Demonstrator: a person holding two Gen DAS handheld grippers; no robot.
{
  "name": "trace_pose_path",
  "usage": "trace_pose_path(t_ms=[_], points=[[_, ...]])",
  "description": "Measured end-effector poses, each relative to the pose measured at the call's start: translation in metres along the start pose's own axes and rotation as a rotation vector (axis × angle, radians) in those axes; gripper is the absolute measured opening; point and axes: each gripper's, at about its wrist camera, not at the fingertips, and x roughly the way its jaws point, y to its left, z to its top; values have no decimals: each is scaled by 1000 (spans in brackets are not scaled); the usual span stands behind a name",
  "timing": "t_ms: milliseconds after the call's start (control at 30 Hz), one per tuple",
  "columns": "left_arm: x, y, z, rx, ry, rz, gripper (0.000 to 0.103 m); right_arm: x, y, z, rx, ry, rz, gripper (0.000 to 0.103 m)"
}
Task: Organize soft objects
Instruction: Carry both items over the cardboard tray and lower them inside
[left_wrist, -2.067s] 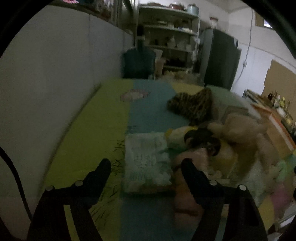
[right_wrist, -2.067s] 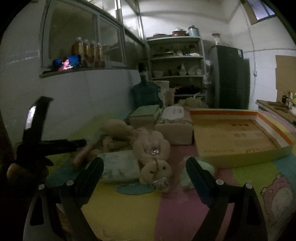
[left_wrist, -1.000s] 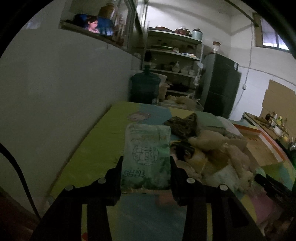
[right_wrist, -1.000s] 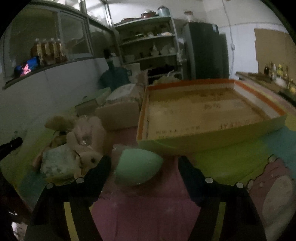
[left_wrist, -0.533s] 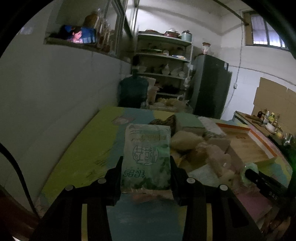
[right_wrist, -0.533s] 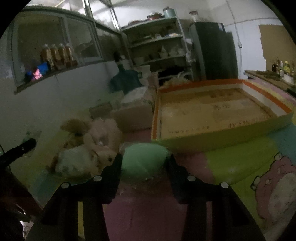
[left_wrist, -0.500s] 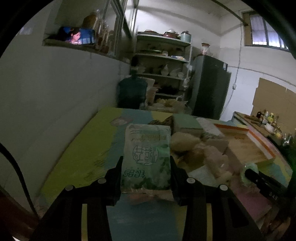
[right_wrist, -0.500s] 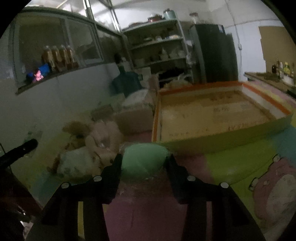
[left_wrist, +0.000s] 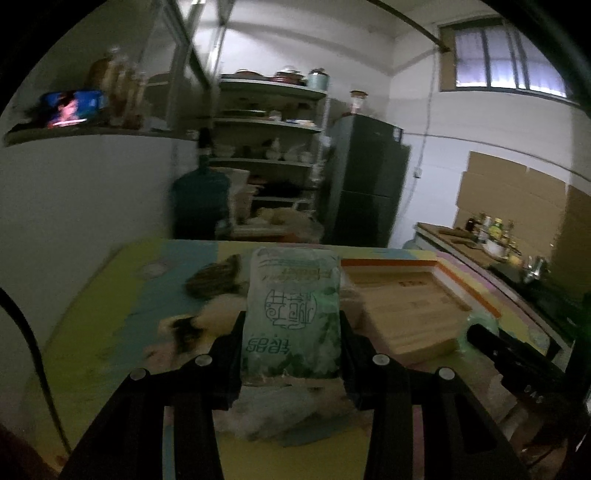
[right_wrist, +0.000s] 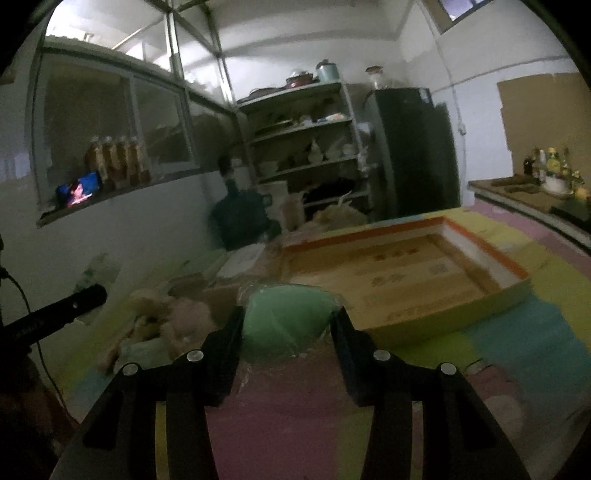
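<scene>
We carry both loads toward the tray (right_wrist: 491, 295), left tongs (left_wrist: 291, 332) clamped on the tissue pack (left_wrist: 291, 314), right tongs (right_wrist: 286, 325) on the green sponge (right_wrist: 284, 317); next, lowering inside.

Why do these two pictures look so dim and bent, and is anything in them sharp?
Left wrist view: a dim room, lit chiefly by the high window; the fisheye lens bows the walls; the tissue pack between the fingers is fairly sharp, the plush toys behind smear. Right wrist view: equally dark, with black rounded corners; the green sponge is clear, the cardboard tray and shelves are soft.
</scene>
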Motion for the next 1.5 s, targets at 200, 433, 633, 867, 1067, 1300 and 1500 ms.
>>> trace_pose_path(t_ms=[200, 433, 633, 867, 1067, 1300, 1500], points=[[27, -51, 8, 43, 27, -69, 43, -12, -30, 14, -24, -40, -56, 48], [75, -104, 17, 48, 111, -113, 43, -16, -61, 30, -95, -57, -150, 48], [120, -132, 17, 30, 214, -135, 43, 2, -99, 46, -85, -13, -184, 48], [162, -146, 2, -5, 344, -141, 43, 46, -133, 47, -74, 107, -172, 48], [181, -156, -5, 7, 376, -128, 43, 70, -144, 46, -68, 152, -144, 48], [193, -165, -16, 49, 423, -138, 44, 93, -148, 42, -87, 227, -155, 48], [196, -173, -19, 84, 411, -123, 49, 104, -156, 41, -59, 273, -135, 51]])
